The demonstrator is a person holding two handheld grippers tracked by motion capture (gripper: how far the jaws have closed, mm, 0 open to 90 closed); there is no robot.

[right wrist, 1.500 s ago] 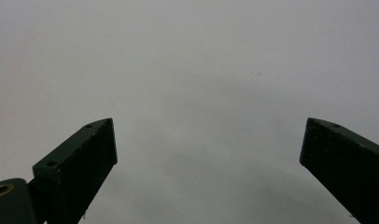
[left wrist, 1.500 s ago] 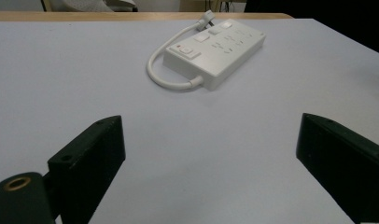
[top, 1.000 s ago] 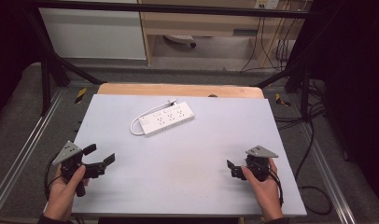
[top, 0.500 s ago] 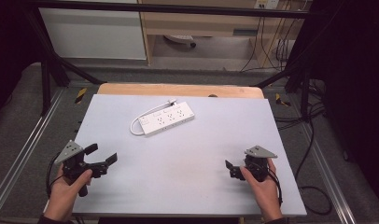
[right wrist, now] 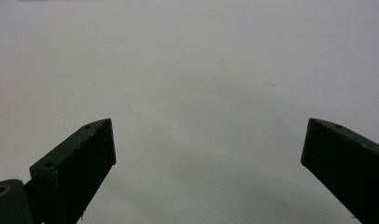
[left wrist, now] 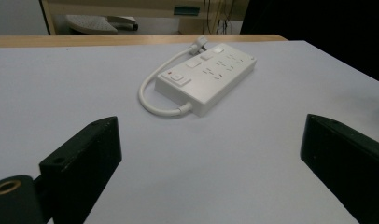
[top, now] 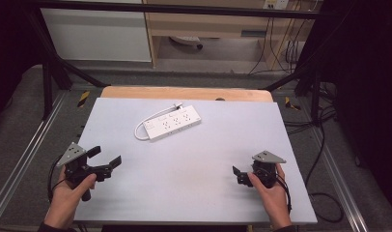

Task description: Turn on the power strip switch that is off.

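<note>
A white power strip [top: 170, 123] with a short looped cord lies flat on the grey table [top: 194, 193], a little left of centre toward the back. My left gripper [top: 107, 155] hovers near the front left, open and holding nothing. It points toward the power strip [left wrist: 208, 77], which lies well ahead of its wide-apart jaws [left wrist: 211, 135]. My right gripper [top: 237, 176] is at the front right, held by a hand. It is open [right wrist: 208, 140] over bare table, with nothing between its jaws.
A wooden strip [top: 184, 93] borders the table's far edge. Metal rails [top: 25, 159] run along both sides below the table. Cables [top: 324, 193] trail on the floor at the right. A white cabinet [top: 97, 34] and a wooden shelf stand behind.
My left gripper has edged slightly forward and to the right. The right gripper and the power strip have stayed put.
</note>
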